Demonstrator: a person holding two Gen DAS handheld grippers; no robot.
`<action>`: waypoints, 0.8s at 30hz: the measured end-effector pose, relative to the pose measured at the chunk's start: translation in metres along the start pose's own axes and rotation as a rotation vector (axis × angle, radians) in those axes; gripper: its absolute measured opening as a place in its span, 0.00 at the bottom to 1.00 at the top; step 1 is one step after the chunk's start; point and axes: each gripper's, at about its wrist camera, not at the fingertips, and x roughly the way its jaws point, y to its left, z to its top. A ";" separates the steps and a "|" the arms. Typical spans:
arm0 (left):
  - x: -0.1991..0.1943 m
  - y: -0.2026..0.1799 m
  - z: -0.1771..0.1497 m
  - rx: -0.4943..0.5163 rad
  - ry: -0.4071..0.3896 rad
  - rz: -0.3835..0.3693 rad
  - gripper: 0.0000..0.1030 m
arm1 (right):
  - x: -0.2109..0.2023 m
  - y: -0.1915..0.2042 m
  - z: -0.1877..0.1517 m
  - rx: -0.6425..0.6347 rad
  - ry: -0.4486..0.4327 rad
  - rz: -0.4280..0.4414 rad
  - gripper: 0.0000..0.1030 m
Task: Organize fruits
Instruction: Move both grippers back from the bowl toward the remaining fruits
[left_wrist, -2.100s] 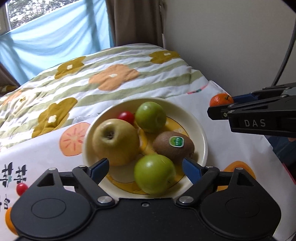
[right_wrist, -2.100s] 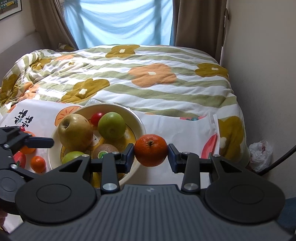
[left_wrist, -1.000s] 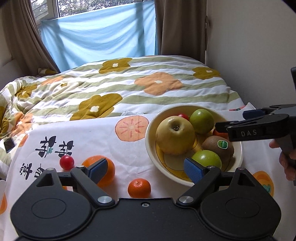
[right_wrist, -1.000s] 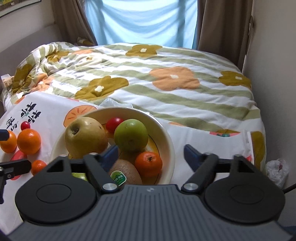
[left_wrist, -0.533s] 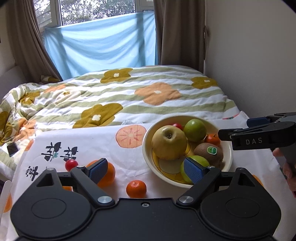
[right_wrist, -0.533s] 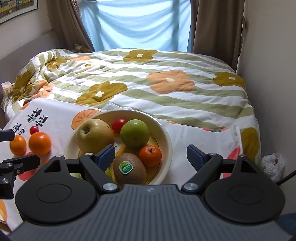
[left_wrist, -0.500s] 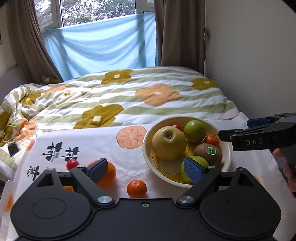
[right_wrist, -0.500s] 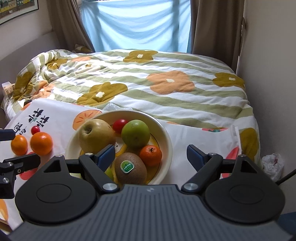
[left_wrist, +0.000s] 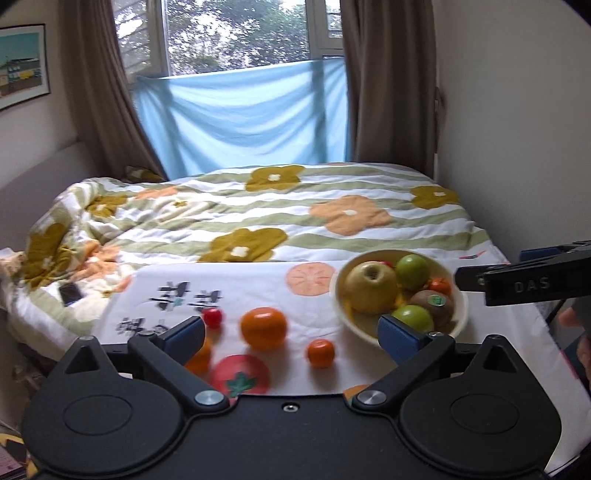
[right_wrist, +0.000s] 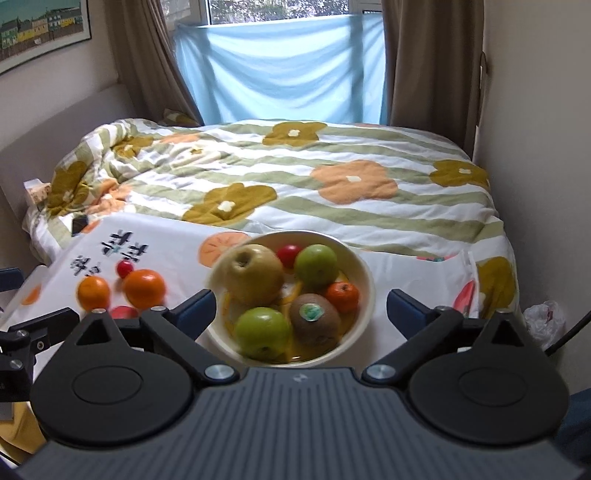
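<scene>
A cream bowl (right_wrist: 364, 273) on the white printed cloth holds a yellow apple (right_wrist: 253, 273), two green apples (right_wrist: 317, 266), a kiwi (right_wrist: 314, 321), a small mandarin (right_wrist: 342, 295) and a cherry tomato (right_wrist: 289, 254). The bowl also shows in the left wrist view (left_wrist: 461, 299). Left of it on the cloth lie a large orange (left_wrist: 263, 328), a small mandarin (left_wrist: 320, 352), another orange (left_wrist: 199, 356) and a cherry tomato (left_wrist: 213, 316). My left gripper (left_wrist: 291, 334) is open and empty, above the loose fruit. My right gripper (right_wrist: 301, 308) is open and empty, over the bowl.
The cloth (left_wrist: 258, 291) lies on a table against a bed with a flowered quilt (right_wrist: 295, 177). A wall stands at the right. A phone (left_wrist: 70, 293) lies on the quilt at the left. A white plastic bag (right_wrist: 545, 319) sits on the floor at the right.
The right gripper let the mandarin go into the bowl and opened. Both grippers have pulled back and risen; the left one has swung left over the loose fruit.
</scene>
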 end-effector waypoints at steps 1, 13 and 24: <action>-0.002 0.005 -0.001 -0.001 0.000 0.012 0.99 | -0.002 0.005 -0.001 0.001 -0.002 0.002 1.00; 0.013 0.093 -0.009 0.013 0.025 0.038 0.99 | 0.005 0.078 -0.016 0.047 0.007 -0.032 1.00; 0.073 0.146 -0.020 0.104 0.083 -0.091 0.98 | 0.051 0.135 -0.035 0.115 0.052 -0.122 1.00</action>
